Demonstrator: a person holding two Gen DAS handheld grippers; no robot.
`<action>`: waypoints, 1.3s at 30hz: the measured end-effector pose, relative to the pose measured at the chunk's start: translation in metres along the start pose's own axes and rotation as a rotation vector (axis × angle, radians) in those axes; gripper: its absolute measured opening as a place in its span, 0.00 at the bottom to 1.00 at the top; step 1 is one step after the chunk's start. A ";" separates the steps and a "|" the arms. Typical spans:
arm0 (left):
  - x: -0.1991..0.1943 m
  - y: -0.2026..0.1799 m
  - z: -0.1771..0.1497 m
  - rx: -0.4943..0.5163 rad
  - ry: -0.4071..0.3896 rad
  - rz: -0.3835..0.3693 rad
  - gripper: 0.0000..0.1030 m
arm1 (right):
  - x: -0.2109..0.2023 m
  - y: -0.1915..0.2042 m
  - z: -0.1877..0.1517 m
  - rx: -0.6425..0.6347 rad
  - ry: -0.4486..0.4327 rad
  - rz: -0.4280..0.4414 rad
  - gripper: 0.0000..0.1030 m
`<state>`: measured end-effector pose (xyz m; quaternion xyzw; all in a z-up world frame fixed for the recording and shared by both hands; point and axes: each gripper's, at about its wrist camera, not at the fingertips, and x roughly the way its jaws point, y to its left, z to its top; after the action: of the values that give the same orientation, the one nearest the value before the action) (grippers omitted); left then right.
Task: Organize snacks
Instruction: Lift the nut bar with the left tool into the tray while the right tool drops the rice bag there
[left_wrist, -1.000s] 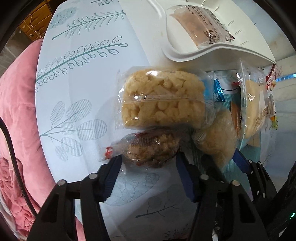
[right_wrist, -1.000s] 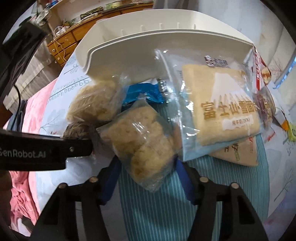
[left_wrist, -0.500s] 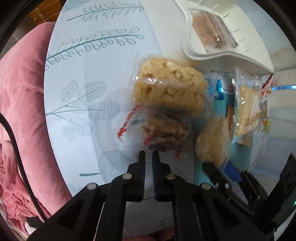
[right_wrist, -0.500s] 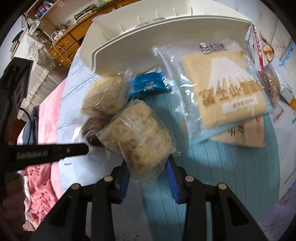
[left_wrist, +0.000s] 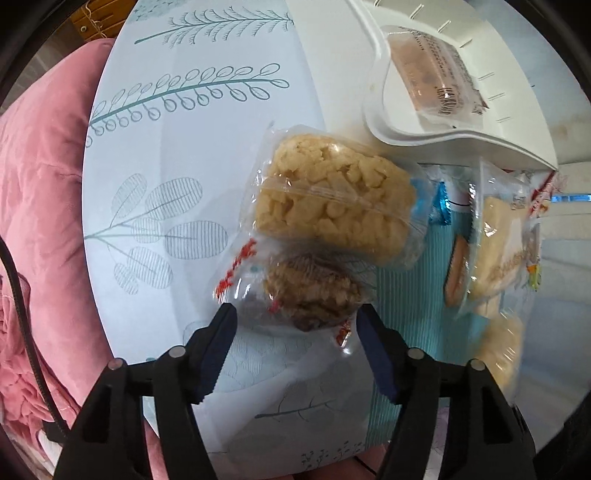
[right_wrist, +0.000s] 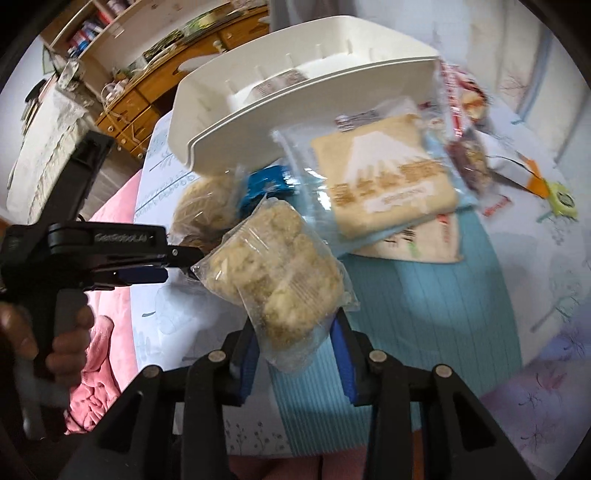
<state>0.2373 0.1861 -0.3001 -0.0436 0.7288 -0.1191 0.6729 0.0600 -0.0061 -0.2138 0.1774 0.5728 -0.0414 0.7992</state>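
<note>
Right tongs (right_wrist: 295, 332) clamped on pale snack bag (right_wrist: 280, 273), bag's bottom hidden. Left tongs (left_wrist: 295, 325) just widening, part-open astride dark snack bag (left_wrist: 306, 291), contact unclear.

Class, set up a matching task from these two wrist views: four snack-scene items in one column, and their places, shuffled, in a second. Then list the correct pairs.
Column 1
1. pale puffed snack pack
2. dark nutty snack pack
3. pinkish wrapped snack
4. blue wrapper

Column 2
A. inside the white tray
B. on the table between the left gripper's open fingers
C. clamped in the right gripper
D. on the table just in front of the tray

Pairs: 1-C, 2-B, 3-A, 4-D
</note>
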 end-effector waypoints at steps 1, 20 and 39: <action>0.002 -0.004 0.002 0.004 0.000 0.013 0.67 | -0.005 -0.002 -0.002 0.013 -0.004 0.000 0.36; 0.028 -0.061 0.016 0.004 -0.018 0.095 0.53 | -0.034 -0.023 0.022 -0.019 -0.033 0.031 0.36; -0.059 -0.093 -0.027 -0.167 -0.013 0.123 0.53 | -0.058 -0.014 0.119 -0.311 -0.088 0.162 0.36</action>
<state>0.2070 0.1124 -0.2193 -0.0555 0.7330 -0.0164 0.6777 0.1437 -0.0662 -0.1301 0.0950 0.5206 0.1043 0.8421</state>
